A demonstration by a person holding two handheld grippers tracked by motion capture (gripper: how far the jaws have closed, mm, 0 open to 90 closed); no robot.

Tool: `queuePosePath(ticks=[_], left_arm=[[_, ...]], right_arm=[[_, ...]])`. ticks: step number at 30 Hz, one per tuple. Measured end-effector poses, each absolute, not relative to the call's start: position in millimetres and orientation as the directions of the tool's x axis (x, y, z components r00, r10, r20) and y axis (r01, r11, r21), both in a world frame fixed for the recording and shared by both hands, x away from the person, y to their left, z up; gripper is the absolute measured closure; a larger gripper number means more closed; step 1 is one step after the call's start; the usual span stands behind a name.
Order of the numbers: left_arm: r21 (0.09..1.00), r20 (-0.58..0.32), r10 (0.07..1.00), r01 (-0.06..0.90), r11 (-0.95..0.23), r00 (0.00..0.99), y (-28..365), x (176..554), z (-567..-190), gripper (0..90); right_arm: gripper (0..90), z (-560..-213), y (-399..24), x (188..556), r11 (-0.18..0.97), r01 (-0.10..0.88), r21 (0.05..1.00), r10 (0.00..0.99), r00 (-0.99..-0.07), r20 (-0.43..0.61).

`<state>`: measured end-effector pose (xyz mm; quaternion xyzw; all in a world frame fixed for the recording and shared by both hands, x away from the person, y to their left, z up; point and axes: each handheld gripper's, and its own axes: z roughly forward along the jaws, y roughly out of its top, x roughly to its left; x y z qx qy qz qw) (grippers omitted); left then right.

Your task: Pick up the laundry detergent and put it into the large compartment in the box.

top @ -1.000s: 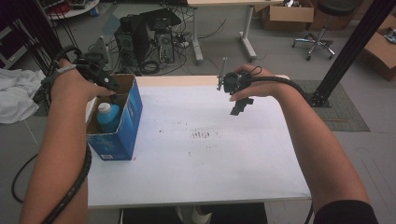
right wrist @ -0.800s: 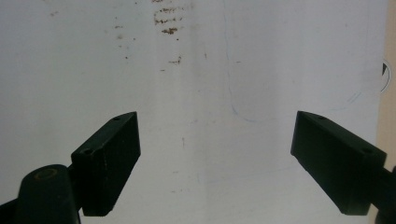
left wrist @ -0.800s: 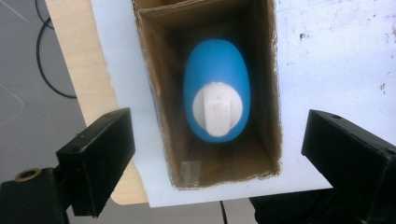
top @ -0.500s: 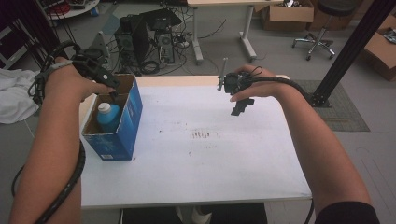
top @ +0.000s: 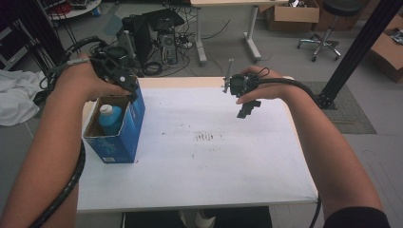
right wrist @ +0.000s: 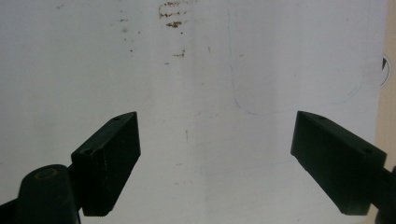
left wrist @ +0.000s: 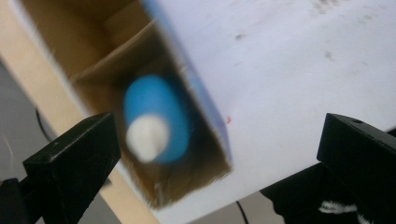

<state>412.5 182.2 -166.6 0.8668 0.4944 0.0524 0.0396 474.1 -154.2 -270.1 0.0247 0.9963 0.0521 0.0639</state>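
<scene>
A blue cardboard box [top: 124, 135] stands open-topped at the table's left side, with a blue bottle [top: 111, 119] with a white cap upright inside it. My left gripper [top: 125, 81] hovers over the box's far end. In the left gripper view its jaws stand wide open [left wrist: 217, 135] above the blurred bottle [left wrist: 156, 119] and box [left wrist: 208, 112], holding nothing. My right gripper [top: 247, 108] hangs above the back middle of the white table [top: 214, 166]. Its jaws are open [right wrist: 215, 135] over bare, speckled tabletop [right wrist: 196, 70].
On the floor behind the table stand a computer tower [top: 157, 33] with cables, another desk and an office chair [top: 332, 28]. A black slanted pole [top: 356, 47] rises at the right. A white cloth [top: 14, 99] lies left of the table.
My left hand has shifted slightly over the box's far end and is still moving, as the blur shows. The right arm has stayed put.
</scene>
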Motion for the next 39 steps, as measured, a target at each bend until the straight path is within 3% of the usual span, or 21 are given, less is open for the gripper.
queuePosePath(ticks=[9, 21, 30, 39], left_arm=[[0.125, 0.048, 0.589, 0.58, -0.805, 0.807, 132, 405, -169, 0.1], [0.106, 0.099, 0.215, 0.205, -0.973, 0.972, 92, 393, -179, 0.1], [0.059, 0.073, 0.09, 0.086, -0.995, 0.993, 80, 391, -203, 0.1], [0.034, 0.047, 0.049, 0.047, -0.998, 0.998, 72, 389, -214, 0.1]], right_arm=[[15.7, -266, -158, 473, 0.994, 0.043, 0.103, 0.055, -0.991, -0.122], [15.7, -262, -163, 468, 0.995, 0.049, 0.088, 0.059, -0.99, -0.125], [15.7, -264, -163, 463, 0.997, 0.041, 0.067, 0.049, -0.991, -0.124], [15.7, -265, -160, 462, 0.998, 0.022, 0.067, 0.031, -0.992, -0.126]])
